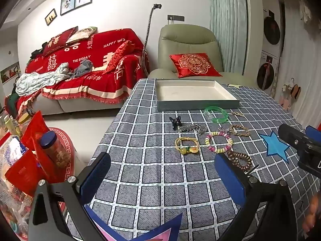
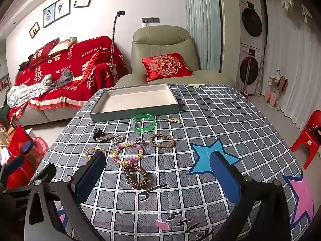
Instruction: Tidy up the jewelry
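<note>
A grey tray with a white inside [image 1: 160, 100] [image 2: 96, 115] stands at the far side of the checked table. In front of it lie a green bangle [image 1: 216, 114] [image 2: 144, 123], a pink and yellow bead bracelet [image 1: 218, 141] [image 2: 128, 153], a braided brown bracelet [image 1: 239, 130] [image 2: 162, 140], a brown coil band [image 1: 239, 159] [image 2: 136, 176], a yellow cord bracelet [image 1: 187, 145] [image 2: 94, 150], a black clip [image 1: 175, 121] [image 2: 98, 133] and silver pieces [image 1: 197, 129] [image 2: 112, 138]. My left gripper [image 1: 163, 175] is open and empty. My right gripper [image 2: 158, 175] is open above the coil band.
A blue paper star [image 1: 275, 144] [image 2: 210, 156] and a pink star [image 2: 301, 198] lie on the cloth. A red sofa [image 1: 86, 68], a green armchair with a red cushion [image 1: 192, 64] and a red stool [image 2: 307, 138] surround the table. A jar and red packets [image 1: 50, 152] stand left.
</note>
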A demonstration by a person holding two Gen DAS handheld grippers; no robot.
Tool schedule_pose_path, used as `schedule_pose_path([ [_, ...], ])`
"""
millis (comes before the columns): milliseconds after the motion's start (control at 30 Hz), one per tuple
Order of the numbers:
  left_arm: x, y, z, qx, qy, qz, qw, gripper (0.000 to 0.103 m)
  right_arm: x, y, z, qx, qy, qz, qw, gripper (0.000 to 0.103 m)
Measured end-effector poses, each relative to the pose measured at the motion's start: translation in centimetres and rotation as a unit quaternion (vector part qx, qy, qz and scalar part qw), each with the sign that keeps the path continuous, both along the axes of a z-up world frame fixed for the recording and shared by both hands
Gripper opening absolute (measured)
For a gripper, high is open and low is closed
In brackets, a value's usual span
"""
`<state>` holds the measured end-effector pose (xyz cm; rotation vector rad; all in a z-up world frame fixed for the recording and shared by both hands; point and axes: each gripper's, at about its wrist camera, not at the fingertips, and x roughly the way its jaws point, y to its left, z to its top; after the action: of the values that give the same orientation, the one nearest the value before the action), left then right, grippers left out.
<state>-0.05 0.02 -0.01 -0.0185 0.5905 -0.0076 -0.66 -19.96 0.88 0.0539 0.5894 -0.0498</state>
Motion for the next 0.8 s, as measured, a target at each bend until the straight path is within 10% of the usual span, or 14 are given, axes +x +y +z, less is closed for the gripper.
schedule_pose_path([
  [800, 0.33, -0.56, -0.41, 0.008, 0.022, -0.002, 0.9997, 0.103, 0.10, -0.36, -0.47, 0.010, 0.002, 0.004, 1.000, 0.103],
])
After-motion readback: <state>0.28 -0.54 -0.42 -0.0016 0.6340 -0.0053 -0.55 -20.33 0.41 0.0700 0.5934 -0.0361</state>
